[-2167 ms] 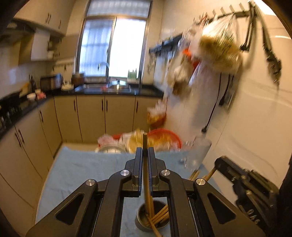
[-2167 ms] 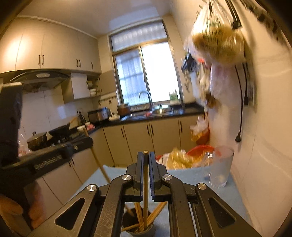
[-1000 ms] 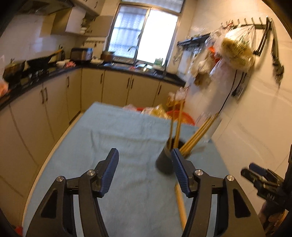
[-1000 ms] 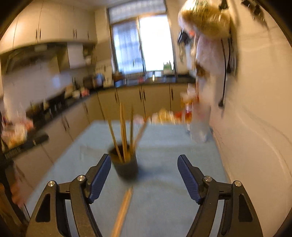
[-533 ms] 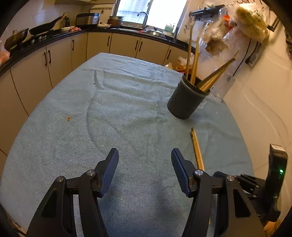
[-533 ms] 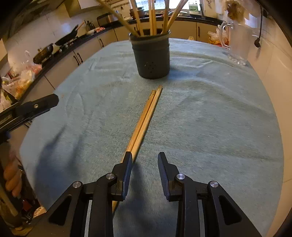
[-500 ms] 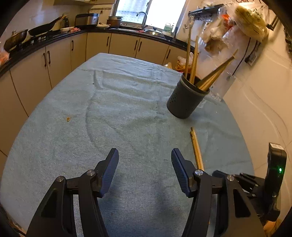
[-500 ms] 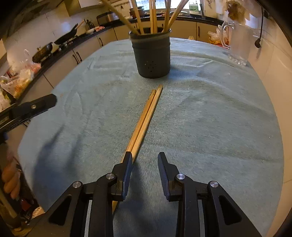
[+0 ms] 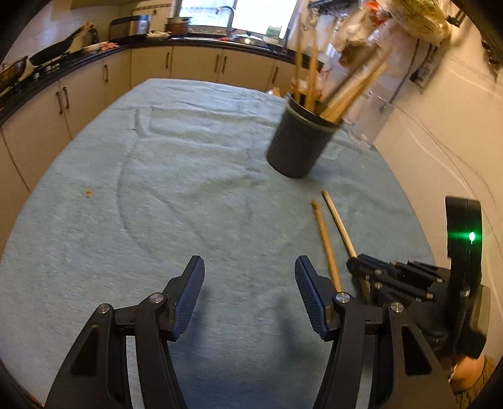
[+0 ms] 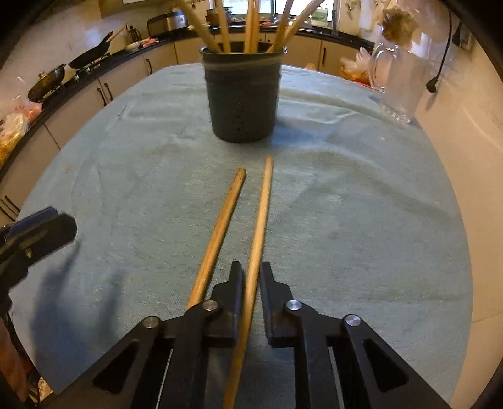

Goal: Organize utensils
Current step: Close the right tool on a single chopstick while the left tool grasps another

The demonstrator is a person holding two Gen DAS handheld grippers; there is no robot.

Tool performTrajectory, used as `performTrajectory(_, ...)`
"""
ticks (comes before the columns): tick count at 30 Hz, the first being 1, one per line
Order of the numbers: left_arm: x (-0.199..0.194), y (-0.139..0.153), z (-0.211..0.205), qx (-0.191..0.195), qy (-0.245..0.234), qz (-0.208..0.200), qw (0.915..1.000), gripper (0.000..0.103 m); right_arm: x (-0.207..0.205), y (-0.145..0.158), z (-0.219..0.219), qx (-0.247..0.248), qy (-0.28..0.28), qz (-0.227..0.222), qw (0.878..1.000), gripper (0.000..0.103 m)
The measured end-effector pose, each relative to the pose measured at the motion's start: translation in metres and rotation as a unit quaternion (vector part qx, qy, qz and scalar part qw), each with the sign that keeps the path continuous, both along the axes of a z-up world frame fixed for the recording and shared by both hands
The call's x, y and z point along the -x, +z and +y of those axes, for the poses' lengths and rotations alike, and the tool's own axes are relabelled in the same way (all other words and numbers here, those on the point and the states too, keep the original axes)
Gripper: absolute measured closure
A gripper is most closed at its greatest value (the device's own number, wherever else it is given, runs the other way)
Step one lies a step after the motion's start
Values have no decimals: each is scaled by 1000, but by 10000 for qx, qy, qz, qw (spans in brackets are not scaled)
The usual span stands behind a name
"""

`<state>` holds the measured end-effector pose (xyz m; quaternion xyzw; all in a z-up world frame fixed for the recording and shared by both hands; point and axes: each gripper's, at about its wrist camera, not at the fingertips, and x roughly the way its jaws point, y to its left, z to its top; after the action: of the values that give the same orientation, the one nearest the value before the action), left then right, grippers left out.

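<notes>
**Right gripper clamped on one chopstick; left gripper empty**

On the table, a pale blue-green cloth covers the whole top, wrinkled toward the far end. Kitchen cabinets and a dark counter run along the far and left walls.

A dark perforated utensil holder stands upright toward the far side of the cloth, with several wooden chopsticks leaning out of it in different directions. A clear glass pitcher stands to its right, near the wall and apart from the holder.

The left gripper hangs low over bare cloth with its jaws standing apart and nothing between them.

The right gripper is closed on the near part of one wooden chopstick, the two fingers pressed against its sides. That chopstick points toward the holder, its far tip short of the holder's base. Whether the tip rests on the cloth cannot be told.

A second loose chopstick lies on the cloth just left of the gripped one, angled slightly away from it, outside the right gripper's fingers. The two sticks do not touch at their far ends.

A small brown speck marks the cloth on the left side.
</notes>
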<state>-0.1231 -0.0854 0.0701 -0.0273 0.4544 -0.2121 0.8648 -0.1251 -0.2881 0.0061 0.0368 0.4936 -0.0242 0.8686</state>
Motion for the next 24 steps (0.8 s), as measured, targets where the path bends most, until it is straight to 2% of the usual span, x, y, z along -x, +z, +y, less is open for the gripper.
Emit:
performTrajectory(5,2,-4,-33,-166,-412,91,9990,44,20,0,-36,-178,-441,40,9989,92)
performTrajectory(10,-2,-16,-79,-650,-836,120,9943,46,45,1,-62,-361,-748,114,9965,94)
performTrajectory(11,-2,-20,-88,-729,-906,143,9931,49,50,1,-67,-455,-805,126,9956,94)
performTrajectory(13,-3,-28,-102,-895,-994,235,9907,67,57,2,-72,-618,-860,119,9943,94)
performTrajectory(14,-4,-32,-107,-962,-1013,286,9898,73,60,2,-74,-710,-892,125,9934,94)
performTrajectory(16,-6,-34,-112,-1105,-910,167,9896,94,65,2,-77,-856,-933,122,9919,94)
performTrajectory(21,-11,-32,-94,-974,-725,598,9908,96,78,1,-82,-1097,-930,130,9895,94)
performTrajectory(24,-6,-26,-81,-869,-818,784,9898,96,82,-2,-79,-1152,-802,200,9899,93)
